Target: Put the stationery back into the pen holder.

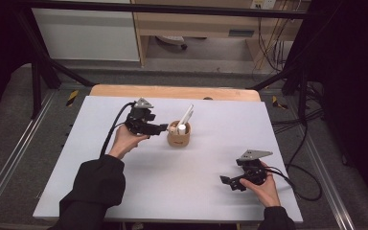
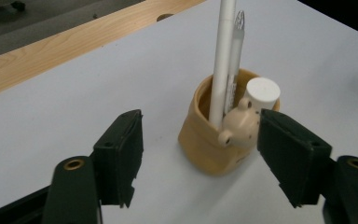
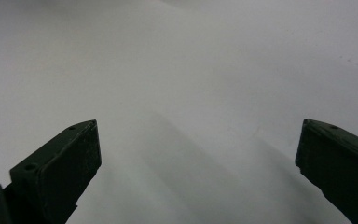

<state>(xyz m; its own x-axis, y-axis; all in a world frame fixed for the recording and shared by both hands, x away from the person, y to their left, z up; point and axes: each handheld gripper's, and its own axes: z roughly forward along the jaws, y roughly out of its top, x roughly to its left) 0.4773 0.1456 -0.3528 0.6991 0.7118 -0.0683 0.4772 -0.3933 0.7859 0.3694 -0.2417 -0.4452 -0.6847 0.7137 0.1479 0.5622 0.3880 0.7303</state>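
- Tan and rounded, the pen holder (image 1: 178, 136) is standing upright just left of the middle of the high view, on the white table (image 1: 172, 191); in the left gripper view it is sitting right of centre, with a small bear-like figure (image 2: 239, 126) bulging from its front.
- Inside the holder a long white pen (image 2: 222, 60) and a clear-capped pen (image 2: 236, 56) are leaning together, and a short white cylinder (image 2: 262, 95) is poking up beside them.
- At the left of the holder in the high view, the left gripper (image 1: 162, 128) is pointing toward it; its jaws are standing apart with nothing pressed between them, one jaw lying close beside the figure in the gripper's own view, though whether it is touching cannot be told.
- Down in the lower right of the high view, the right gripper (image 1: 226, 181) is resting low over the table, well apart from the holder.
- Its jaws are spread wide in the right gripper view, with bare white surface between them.
- Behind the white sheet, a wooden edge (image 1: 172, 92) is showing along the top of the table.
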